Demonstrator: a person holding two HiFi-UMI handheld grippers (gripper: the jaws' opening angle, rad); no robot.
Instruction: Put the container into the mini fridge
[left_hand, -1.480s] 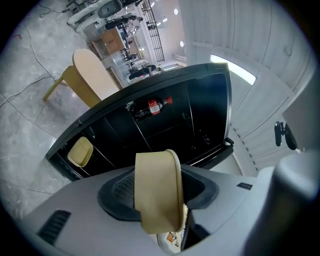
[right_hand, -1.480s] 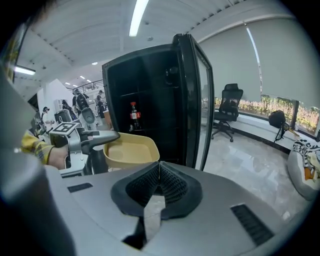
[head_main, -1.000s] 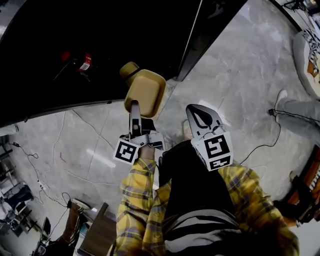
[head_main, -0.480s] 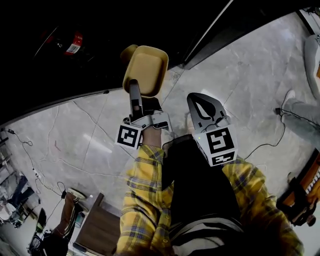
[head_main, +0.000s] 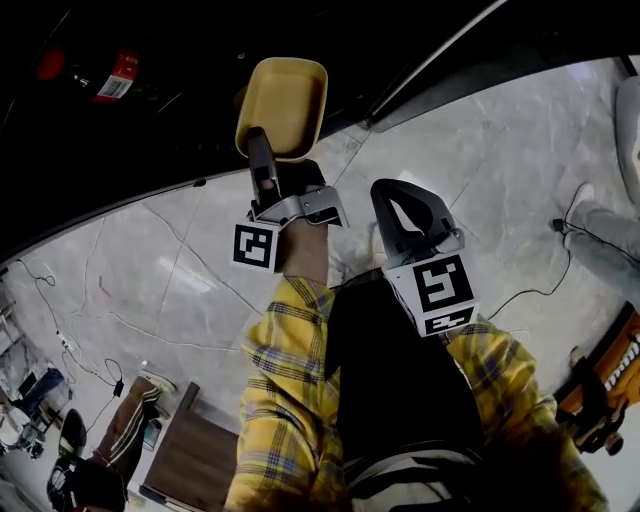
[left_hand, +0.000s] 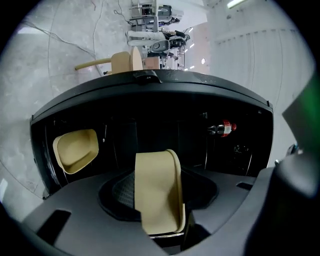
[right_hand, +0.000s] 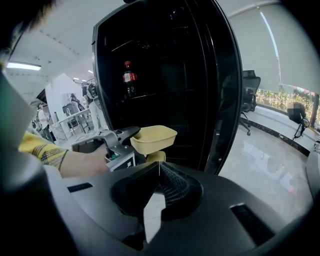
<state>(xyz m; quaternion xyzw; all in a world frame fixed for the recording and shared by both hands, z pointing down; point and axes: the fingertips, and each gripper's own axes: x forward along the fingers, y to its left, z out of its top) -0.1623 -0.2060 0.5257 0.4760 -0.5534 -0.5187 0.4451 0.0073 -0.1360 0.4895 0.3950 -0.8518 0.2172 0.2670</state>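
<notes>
the left gripper (head_main: 258, 150) points level toward the black mini fridge (right_hand: 165, 75). its jaws stand partly apart and are clamped on one side wall of the beige container (head_main: 283, 105). the wall runs between the pads in the left gripper view. the container is open-topped and empty, held in the air at 12 o'clock from the left gripper in the head view, in front of the fridge's dark front and clear of the grey floor (head_main: 480, 180). a red-labelled bottle (right_hand: 129, 77) stands on a shelf in the fridge, at 10 o'clock from the container. the right gripper (head_main: 390, 192) is at 3 o'clock from the left one, angled downward, its jaws closed together with nothing between them. yellow plaid sleeves (head_main: 285, 380) lead to both grippers.
</notes>
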